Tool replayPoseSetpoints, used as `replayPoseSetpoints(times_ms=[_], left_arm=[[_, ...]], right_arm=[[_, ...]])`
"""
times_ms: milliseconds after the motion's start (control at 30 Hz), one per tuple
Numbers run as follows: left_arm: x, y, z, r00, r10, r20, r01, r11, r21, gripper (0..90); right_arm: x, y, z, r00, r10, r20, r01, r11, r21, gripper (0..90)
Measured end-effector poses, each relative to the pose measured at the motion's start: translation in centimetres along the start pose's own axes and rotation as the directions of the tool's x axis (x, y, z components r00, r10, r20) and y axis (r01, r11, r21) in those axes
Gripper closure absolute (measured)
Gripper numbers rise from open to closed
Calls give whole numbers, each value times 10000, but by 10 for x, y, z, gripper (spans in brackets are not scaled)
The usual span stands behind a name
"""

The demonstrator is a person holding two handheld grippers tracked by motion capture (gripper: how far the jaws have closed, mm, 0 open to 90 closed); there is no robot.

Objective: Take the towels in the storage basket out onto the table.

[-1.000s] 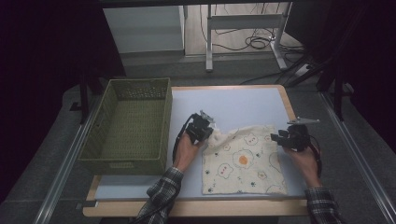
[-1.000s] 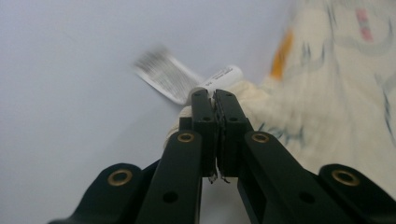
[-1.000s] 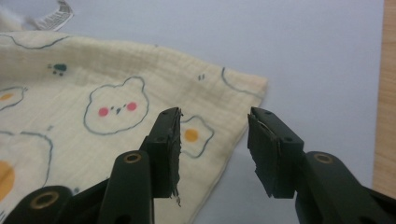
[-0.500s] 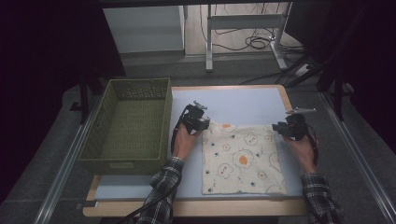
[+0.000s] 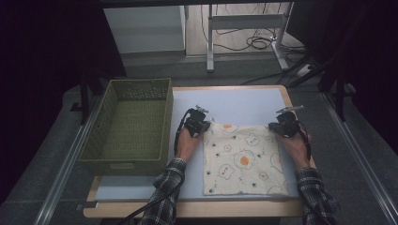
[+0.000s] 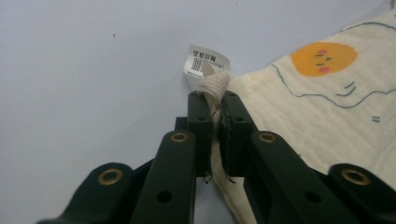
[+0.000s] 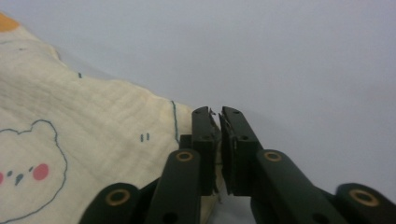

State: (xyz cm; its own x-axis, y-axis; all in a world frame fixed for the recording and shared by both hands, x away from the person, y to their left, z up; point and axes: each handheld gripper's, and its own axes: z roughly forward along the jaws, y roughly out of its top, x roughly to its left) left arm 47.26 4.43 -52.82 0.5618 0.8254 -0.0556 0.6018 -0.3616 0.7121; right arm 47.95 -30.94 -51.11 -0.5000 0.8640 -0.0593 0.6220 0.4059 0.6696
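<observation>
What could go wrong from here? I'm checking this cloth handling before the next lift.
The left gripper pinches only the very corner of the cloth, by its paper tag; it may slip out. The right gripper holds just a thin edge, so a pull could free it. The basket stands close beside the left hand and could get bumped.

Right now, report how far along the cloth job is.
Done: the cloth lies spread flat on the table. In hand: the left gripper and the right gripper are each shut on a far corner. Left: probably folding it; the basket holds nothing yet.
</observation>
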Motion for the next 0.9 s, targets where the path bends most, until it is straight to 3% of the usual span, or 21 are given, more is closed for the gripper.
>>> replayPoseSetpoints(times_ms=[100,167,233,400,567,733,900], left_arm=[[12,13,-10,9992,-369,-146,354,9951,-920,865],[15,16,-11,9990,-436,-116,423,9941,-997,860],[17,19,-12,9993,-264,-249,241,9958,-885,858],[17,14,-15,9990,-423,-161,406,9945,-967,853],[6,6,-24,9992,-393,50,396,9939,-1028,852],[-4,1,-32,9990,-369,256,394,9937,-1045,853],[-18,-14,-46,9990,-204,392,247,9932,-1138,853]], right_arm=[[-4,12,-3,9995,-104,297,112,9995,-285,858],[-7,21,-6,9992,79,395,-49,9970,-766,858],[-9,27,-6,9994,249,221,-230,9963,-827,857],[-7,28,-10,9996,271,97,-259,9935,-1112,855],[-5,15,-24,9981,422,-441,-475,9905,-1287,853],[-3,3,-36,9979,390,-517,-454,9905,-1299,854],[2,-15,-59,9984,225,-524,-299,9889,-1456,852]])
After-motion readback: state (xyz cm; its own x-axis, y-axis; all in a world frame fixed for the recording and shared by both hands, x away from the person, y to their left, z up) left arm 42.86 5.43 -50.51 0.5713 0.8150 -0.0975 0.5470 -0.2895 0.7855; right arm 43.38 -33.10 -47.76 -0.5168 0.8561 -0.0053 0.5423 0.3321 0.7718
